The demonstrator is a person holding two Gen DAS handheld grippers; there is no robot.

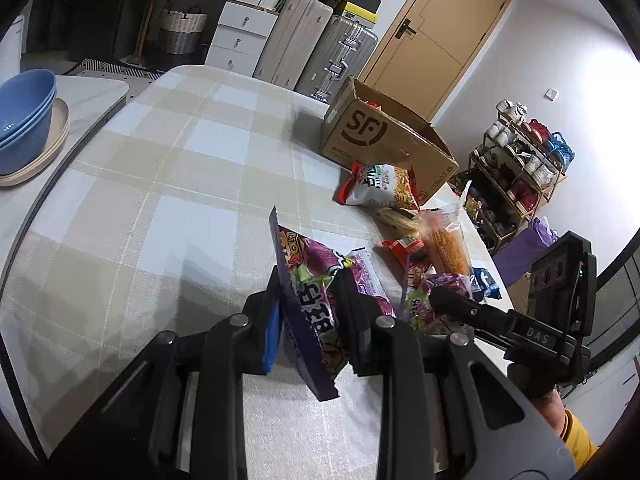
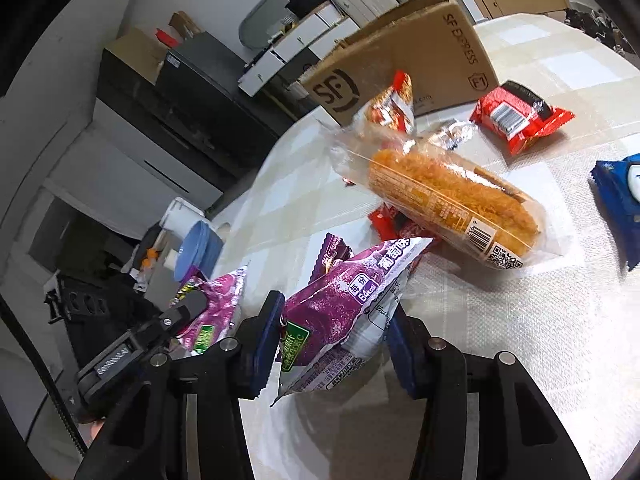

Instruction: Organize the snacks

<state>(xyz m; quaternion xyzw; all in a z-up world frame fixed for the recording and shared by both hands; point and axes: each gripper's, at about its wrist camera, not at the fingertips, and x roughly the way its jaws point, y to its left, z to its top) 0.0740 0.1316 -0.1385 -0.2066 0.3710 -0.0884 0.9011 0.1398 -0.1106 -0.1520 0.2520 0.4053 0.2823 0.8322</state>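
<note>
My left gripper pinches a purple packet upright by its flat faces, clear of the table; my right gripper clamps a grape packet the same way, so I judge both can drop edge-first. The box stands open at one o'clock from my left; loose snacks, a floss bun among them, lie between.

Snack packets lie before the box.

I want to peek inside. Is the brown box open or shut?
Open. The cardboard box has its top flaps standing up, and something red shows inside over the rim.
</note>
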